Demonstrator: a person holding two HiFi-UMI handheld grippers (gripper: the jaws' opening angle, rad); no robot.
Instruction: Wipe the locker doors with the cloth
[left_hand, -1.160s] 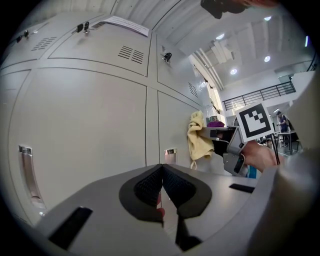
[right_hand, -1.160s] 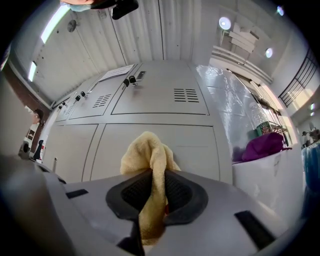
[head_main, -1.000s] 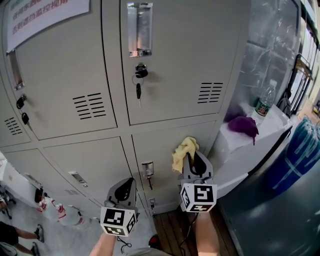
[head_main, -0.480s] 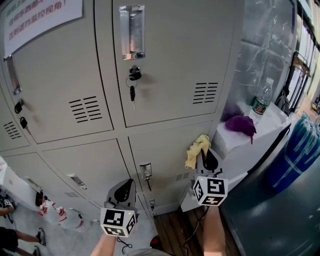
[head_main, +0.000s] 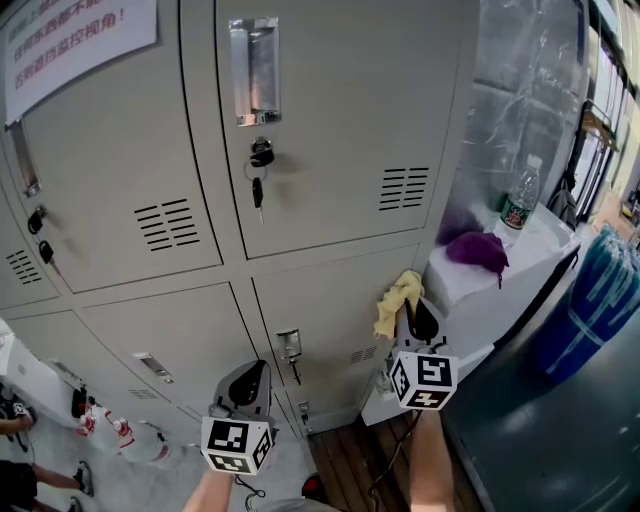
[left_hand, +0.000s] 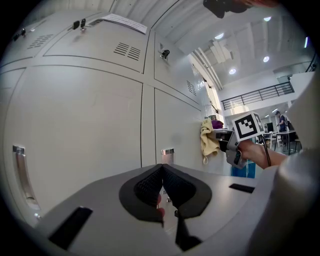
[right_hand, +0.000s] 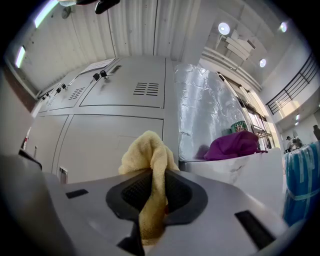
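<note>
The right tool (head_main: 419, 322), clamped on the yellow cloth (head_main: 396, 298), has slid rightward across the lower locker door (head_main: 320, 312) over the last second; the cloth now sits ahead of its jaws near that door's right edge, the white worktop (head_main: 540, 235) just right; this stroke looks spent, with other doors left to wipe; the left tool (head_main: 250, 382) hangs lower-left, jaws together, empty.

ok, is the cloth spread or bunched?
Bunched: the yellow cloth sits crumpled in a wad above the right gripper's shut jaws, one strip trailing through them.
</note>
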